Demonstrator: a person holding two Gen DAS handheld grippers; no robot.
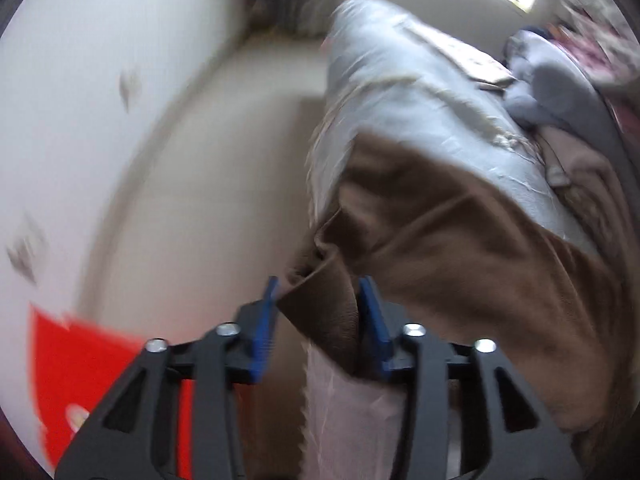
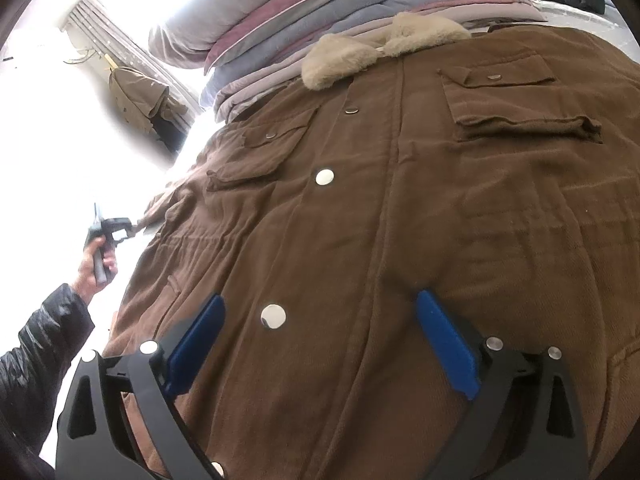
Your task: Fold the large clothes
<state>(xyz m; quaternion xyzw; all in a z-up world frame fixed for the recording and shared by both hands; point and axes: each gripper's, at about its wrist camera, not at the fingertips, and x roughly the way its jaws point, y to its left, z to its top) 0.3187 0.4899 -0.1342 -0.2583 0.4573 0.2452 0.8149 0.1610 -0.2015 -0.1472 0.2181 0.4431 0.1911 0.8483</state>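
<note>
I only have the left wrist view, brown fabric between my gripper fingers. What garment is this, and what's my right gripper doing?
Observer: It's a brown coat with a fur collar, laid front side up.
Operator: And the right gripper?
Observer: The right gripper is open over the coat's lower front, gripping nothing.
Operator: Which part do I hold?
Observer: Your left gripper pinches the coat's side edge; I cannot tell if it's the sleeve.
Operator: What's behind the coat?
Observer: A stack of folded quilts beyond the collar.

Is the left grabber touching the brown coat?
Touching. In the left wrist view, the left gripper has a fold of the brown coat pinched between its blue fingers.
</note>
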